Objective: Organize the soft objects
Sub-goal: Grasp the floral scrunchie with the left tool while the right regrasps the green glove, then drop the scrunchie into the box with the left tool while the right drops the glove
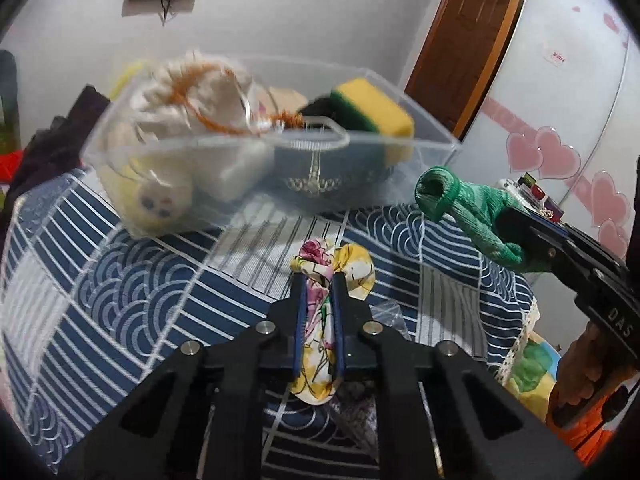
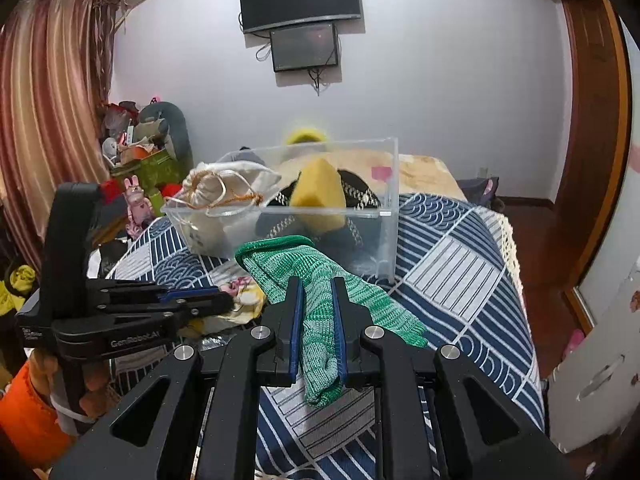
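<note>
Left gripper clamps floral cloth; right gripper clamps green glove; both near clear bin front wall.

A green knitted glove, clamped between blue finger pads, extends cuff-first toward a clear plastic bin holding a white drawstring pouch and a yellow-green sponge, while a crumpled floral cloth is clamped likewise above the bedspread.
</note>
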`<action>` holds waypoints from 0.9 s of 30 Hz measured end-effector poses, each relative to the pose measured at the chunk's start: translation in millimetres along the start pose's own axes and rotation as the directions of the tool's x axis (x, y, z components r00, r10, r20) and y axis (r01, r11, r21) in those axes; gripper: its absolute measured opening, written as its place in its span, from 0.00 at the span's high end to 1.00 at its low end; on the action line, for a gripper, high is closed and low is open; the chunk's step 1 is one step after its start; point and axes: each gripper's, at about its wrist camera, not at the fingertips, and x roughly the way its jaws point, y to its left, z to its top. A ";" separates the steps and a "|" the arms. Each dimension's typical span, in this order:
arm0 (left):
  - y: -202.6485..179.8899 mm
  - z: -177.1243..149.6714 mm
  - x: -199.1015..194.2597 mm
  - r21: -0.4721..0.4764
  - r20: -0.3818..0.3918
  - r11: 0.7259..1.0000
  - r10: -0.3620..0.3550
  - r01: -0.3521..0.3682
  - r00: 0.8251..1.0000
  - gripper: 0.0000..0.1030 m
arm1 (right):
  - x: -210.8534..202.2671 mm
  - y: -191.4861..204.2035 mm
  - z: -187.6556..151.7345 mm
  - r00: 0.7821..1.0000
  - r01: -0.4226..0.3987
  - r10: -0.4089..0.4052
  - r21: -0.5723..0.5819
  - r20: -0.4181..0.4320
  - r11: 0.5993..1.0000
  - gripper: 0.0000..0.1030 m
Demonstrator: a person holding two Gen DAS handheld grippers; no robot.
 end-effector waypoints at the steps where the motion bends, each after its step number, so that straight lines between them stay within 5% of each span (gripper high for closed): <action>1: 2.1 -0.3 -7.1 0.006 0.012 1.000 0.002 -0.002 1.000 0.90 | -1.5 0.8 1.1 1.000 0.001 -0.001 -0.002 0.007 1.000 0.88; 7: -5.7 11.7 -48.7 0.074 0.141 0.996 0.041 -0.051 0.989 0.90 | -14.8 6.8 18.8 0.997 0.006 -0.005 -0.013 0.079 1.000 0.88; 17: -4.1 50.6 -85.6 0.100 0.307 0.981 0.130 -0.167 0.943 0.90 | -5.0 8.8 57.0 0.986 0.048 -0.046 -0.012 0.161 0.999 0.88; 20: -0.7 61.8 -74.5 0.080 0.322 0.979 0.153 -0.188 0.934 0.90 | 6.0 8.8 69.3 0.984 0.059 -0.057 -0.008 0.169 0.998 0.88; 27: 12.9 81.2 -22.2 0.042 0.250 0.980 0.178 -0.194 0.952 0.90 | 45.0 15.8 77.4 0.993 0.050 -0.048 -0.013 0.106 0.999 0.88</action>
